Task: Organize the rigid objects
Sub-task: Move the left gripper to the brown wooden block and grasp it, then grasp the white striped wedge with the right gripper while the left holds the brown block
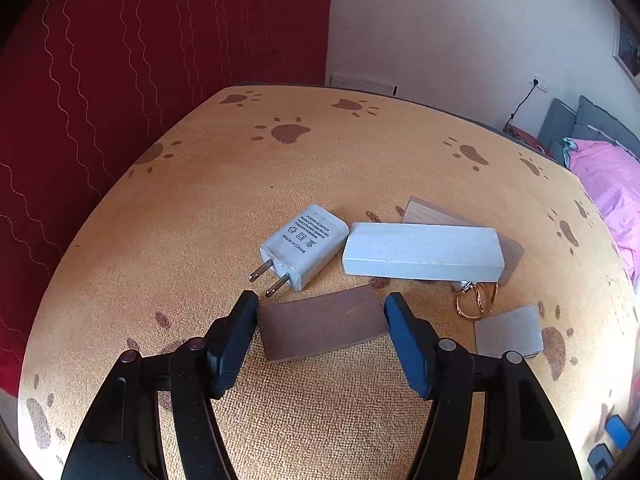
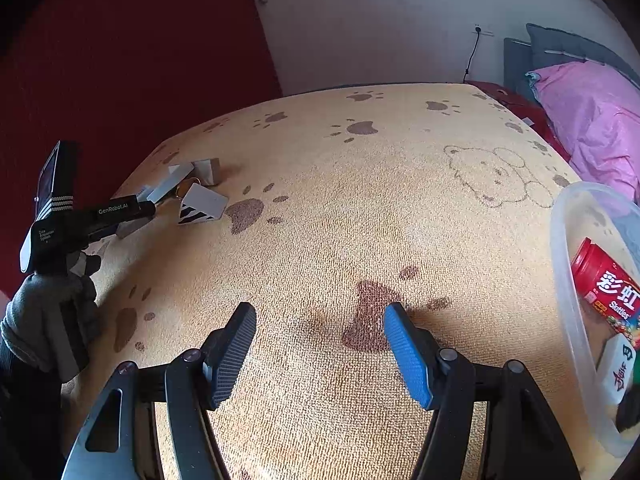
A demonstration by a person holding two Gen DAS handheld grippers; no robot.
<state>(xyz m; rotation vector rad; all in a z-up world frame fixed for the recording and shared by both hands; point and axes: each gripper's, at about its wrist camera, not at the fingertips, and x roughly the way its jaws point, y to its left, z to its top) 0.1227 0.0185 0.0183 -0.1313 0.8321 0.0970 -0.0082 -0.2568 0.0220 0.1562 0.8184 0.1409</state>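
Brown tile lies flat on the paw-print mat, between the spread fingers of the left gripper, not yet pinched. Judged step: picking it up for the clear tub far right, which needs a squeeze and lift. Right gripper hangs spread, holding nothing.

The right gripper hangs spread over the paw-print cloth, nothing between. A clear tub holds a red Skittles jar, and perhaps a white packet.
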